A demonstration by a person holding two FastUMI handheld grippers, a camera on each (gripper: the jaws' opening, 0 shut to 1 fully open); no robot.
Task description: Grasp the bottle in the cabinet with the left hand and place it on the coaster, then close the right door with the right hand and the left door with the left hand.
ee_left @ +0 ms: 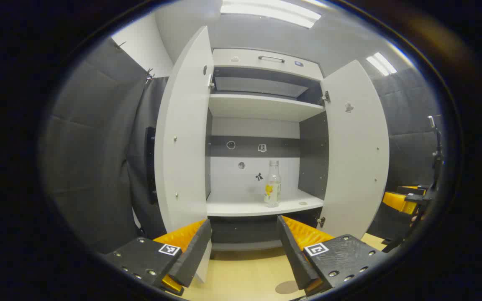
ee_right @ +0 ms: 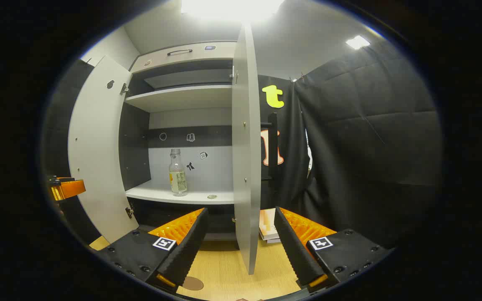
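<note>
A clear bottle (ee_left: 272,184) (ee_right: 178,173) with a yellow label stands upright on the lower shelf of the white cabinet (ee_left: 262,106). Both doors hang wide open: the left door (ee_left: 182,138) (ee_right: 98,146) and the right door (ee_left: 356,150), which the right gripper view shows edge-on (ee_right: 245,146). A round brown coaster (ee_left: 287,286) (ee_right: 192,283) lies on the wooden table in front of the cabinet. My left gripper (ee_left: 244,223) is open, well short of the shelf. My right gripper (ee_right: 241,213) is open too, its fingers either side of the right door's edge, not touching it.
A small round disc (ee_left: 303,203) (ee_right: 212,196) lies on the shelf right of the bottle. A stack of papers or books (ee_right: 268,225) sits on the table behind the right door. Each door carries a black handle (ee_left: 151,163) (ee_right: 272,146) on its outer face. Dark padded walls enclose the booth.
</note>
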